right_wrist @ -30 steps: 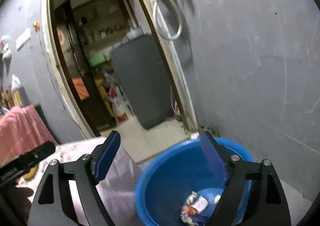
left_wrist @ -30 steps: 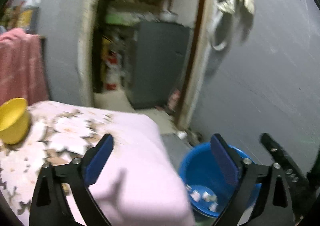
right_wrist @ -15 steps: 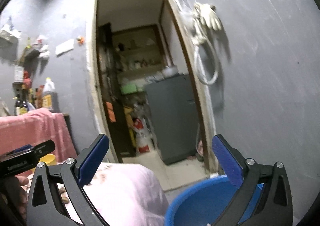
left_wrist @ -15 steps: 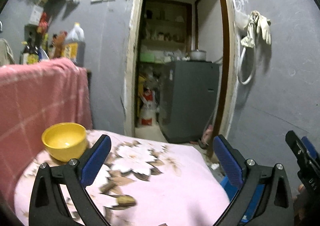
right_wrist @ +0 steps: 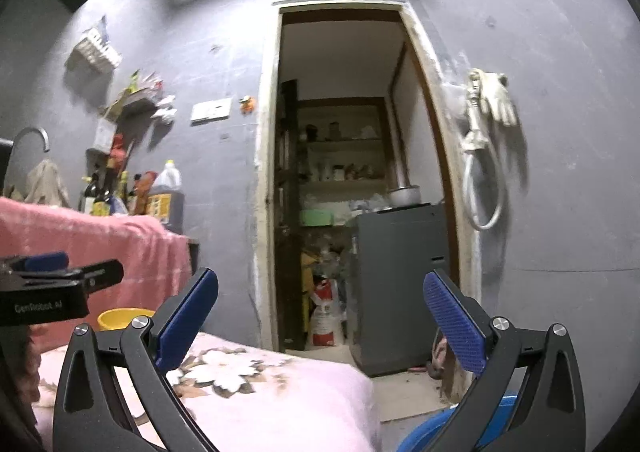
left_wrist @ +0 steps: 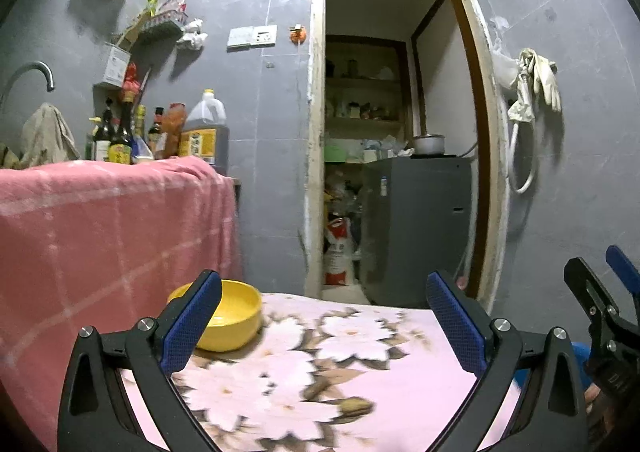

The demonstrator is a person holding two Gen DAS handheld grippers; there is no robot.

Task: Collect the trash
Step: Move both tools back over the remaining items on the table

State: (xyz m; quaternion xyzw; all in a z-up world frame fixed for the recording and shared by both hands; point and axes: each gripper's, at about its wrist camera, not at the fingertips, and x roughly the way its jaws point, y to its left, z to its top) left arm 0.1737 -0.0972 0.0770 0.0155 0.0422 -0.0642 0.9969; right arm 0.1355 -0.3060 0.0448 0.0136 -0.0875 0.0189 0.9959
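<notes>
Left gripper [left_wrist: 324,320] gaping wide over the floral cloth [left_wrist: 320,372], brown scrap [left_wrist: 356,407] lying lower centre, right gripper [right_wrist: 320,318] spreading apart, blue bucket [right_wrist: 424,438] peeking bottom right.

Home kitchen: faucet [left_wrist: 28,72], sauce bottles [left_wrist: 120,132], fridge [left_wrist: 420,228]

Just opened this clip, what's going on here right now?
A person holds a two-finger gripper in each hand over a table covered with a pink floral cloth. The left gripper and right gripper are both open and hold nothing. A yellow bowl sits on the cloth, with a small brown scrap nearer the camera. The rim of a blue bucket shows low beside the table in the right wrist view; its contents are not visible.
</notes>
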